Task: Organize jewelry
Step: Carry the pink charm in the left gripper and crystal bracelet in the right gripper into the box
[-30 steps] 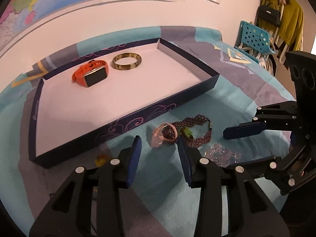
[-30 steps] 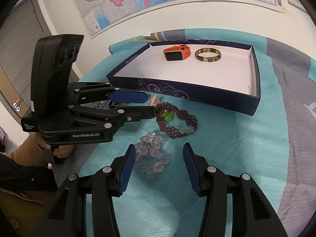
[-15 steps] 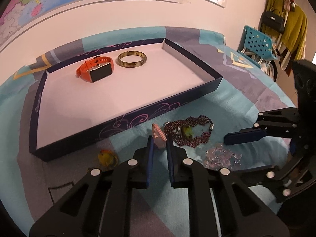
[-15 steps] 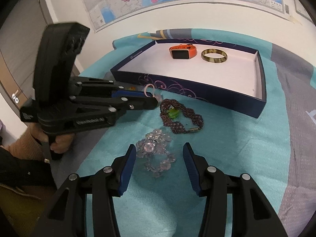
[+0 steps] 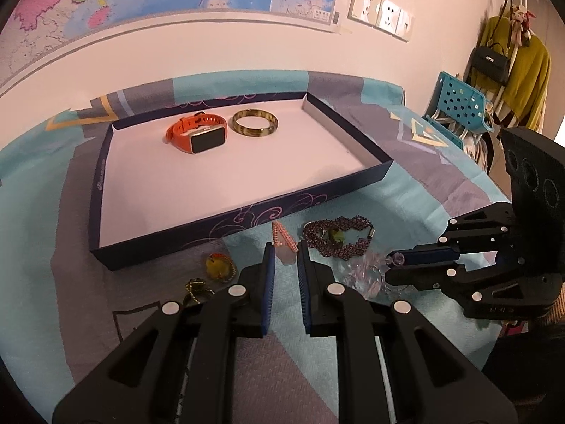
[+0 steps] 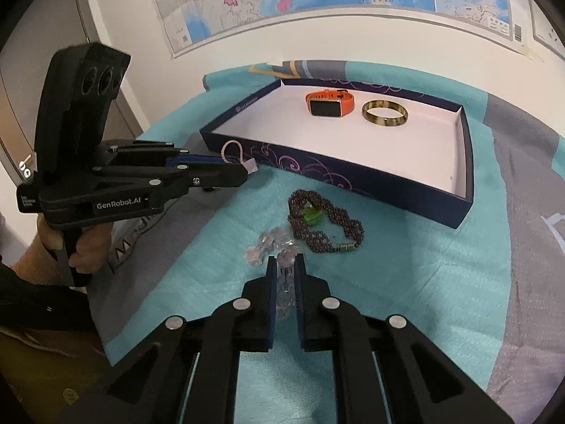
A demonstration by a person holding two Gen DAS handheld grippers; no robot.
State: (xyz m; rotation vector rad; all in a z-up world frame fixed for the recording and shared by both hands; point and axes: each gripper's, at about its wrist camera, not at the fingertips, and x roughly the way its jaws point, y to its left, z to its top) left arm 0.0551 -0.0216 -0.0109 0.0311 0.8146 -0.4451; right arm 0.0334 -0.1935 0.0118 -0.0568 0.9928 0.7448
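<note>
Turquoise-and-grey patterned cloth [image 5: 416, 198] covers the desk, and on it sits one shallow rectangular navy box with a white floor [image 5: 353, 173], the largest thing there. Two pieces lie inside, side by side at the far end: one orange-strapped smartwatch with a dark screen [image 5: 197, 136] and one mottled gold-brown bangle [image 5: 255, 127], close together but not touching. Two black hand-held grippers with blue pads work in front of the box. The left hand-held gripper [image 5: 284, 259] is clenched on one small pink woven loop with a pale tag [image 5: 282, 238], which stands up between its pads just outside the box's near wall; the right wrist view shows that loop [image 6: 233, 151] held clear of the cloth. The right hand-held gripper [image 6: 284, 275] has just been closing and now pinches one string of clear crystal beads [image 6: 272, 243], some beads caught between its pads and the rest bunched on the cloth ahead. Just beyond the crystals lies one dark purple beaded bracelet with a metal clasp [image 6: 325, 222], coiled around one small green charm [image 6: 310, 216]. To the left of the left hand-held gripper, two more small pieces rest on a grey patch of the cloth: one yellow pendant in a braided rim [image 5: 219, 268] and one dark gold trinket [image 5: 196, 288], too small to make out further. A person's hand [image 6: 81, 251] grips the left handle.
</note>
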